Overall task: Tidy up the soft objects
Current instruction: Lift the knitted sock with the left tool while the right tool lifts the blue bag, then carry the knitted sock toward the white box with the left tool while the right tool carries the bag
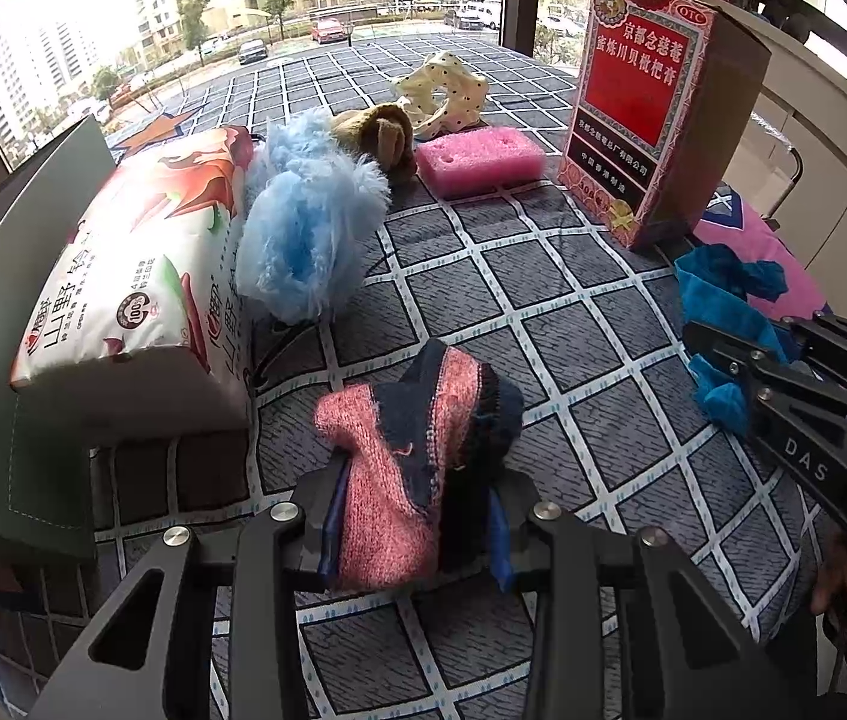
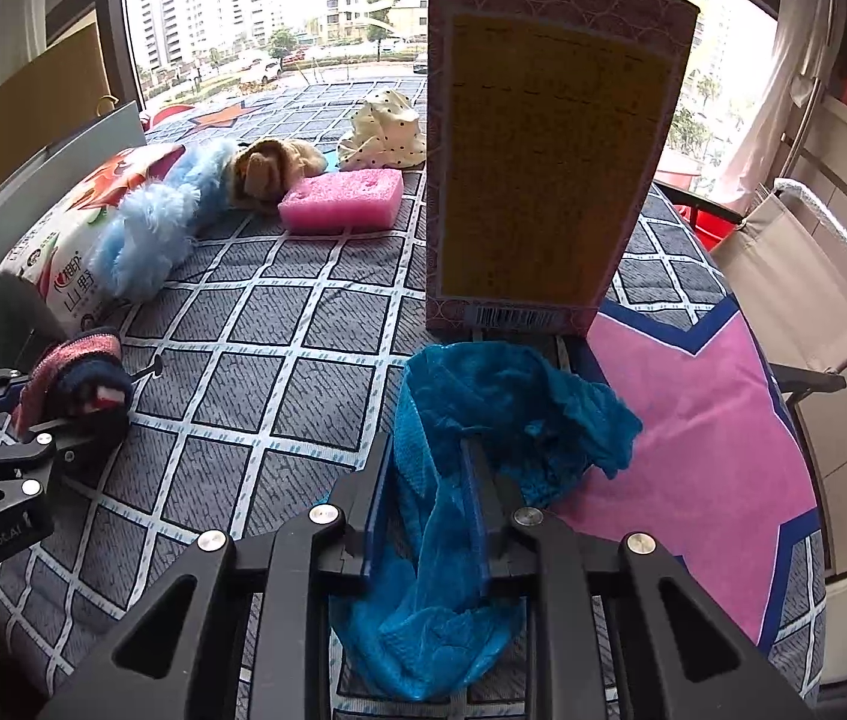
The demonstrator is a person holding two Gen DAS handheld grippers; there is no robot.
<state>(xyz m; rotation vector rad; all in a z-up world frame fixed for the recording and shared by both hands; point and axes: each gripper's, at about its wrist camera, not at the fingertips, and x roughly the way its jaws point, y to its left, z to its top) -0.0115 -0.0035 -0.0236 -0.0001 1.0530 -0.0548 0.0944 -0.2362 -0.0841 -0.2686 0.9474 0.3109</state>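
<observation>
My left gripper (image 1: 414,516) is shut on a pink and navy knitted sock (image 1: 417,450), held just above the checked cloth; it also shows in the right wrist view (image 2: 78,381). My right gripper (image 2: 426,504) is shut on a thin blue mesh cover (image 2: 483,420), which drapes between and in front of its fingers; this cover also shows in the left wrist view (image 1: 723,306). Further back lie a fluffy light-blue item (image 1: 309,222), a brown plush toy (image 1: 381,135), a pink sponge (image 1: 480,159) and a cream polka-dot cloth (image 1: 441,93).
A tall red medicine box (image 1: 645,120) stands at the right, right behind the blue cover (image 2: 543,150). A tissue pack (image 1: 135,264) lies at the left against a grey-green board (image 1: 3,300). A folding chair (image 2: 807,276) stands beyond the table's right edge.
</observation>
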